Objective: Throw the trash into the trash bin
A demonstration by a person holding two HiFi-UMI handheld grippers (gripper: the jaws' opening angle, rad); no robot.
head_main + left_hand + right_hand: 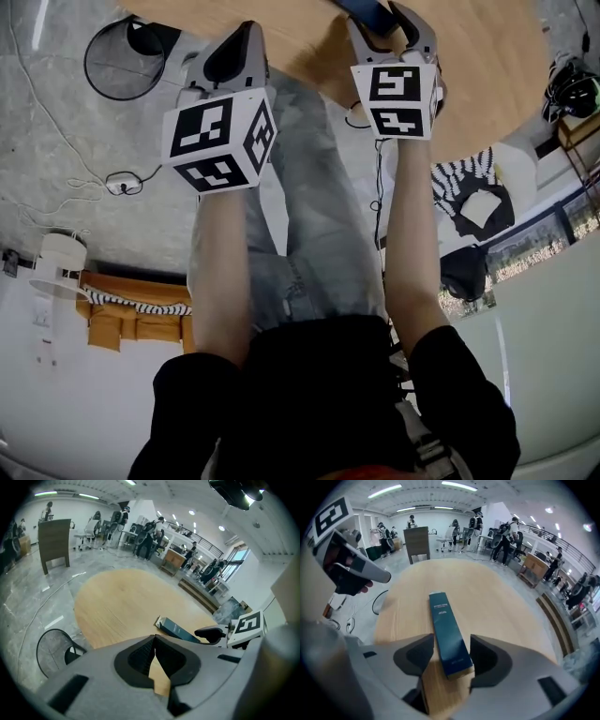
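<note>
The fingers (415, 660) of the right gripper (451, 639) stand wide apart, one on each side of a long dark blue-green box (445, 620). They do not squeeze it yet. The box lies flat on the round wooden table (497, 592), near the edge. The left gripper (154, 639) has its fingers pressed together with nothing in them.

To do this step well, I think the right gripper should go down until its pads sit beside the box's long sides. Then it should close gently (a thin card box can crush or slip).

The box is slim, with small pale print and a pale end. The black wire trash bin (87, 62) sits on the floor beside the table.
</note>
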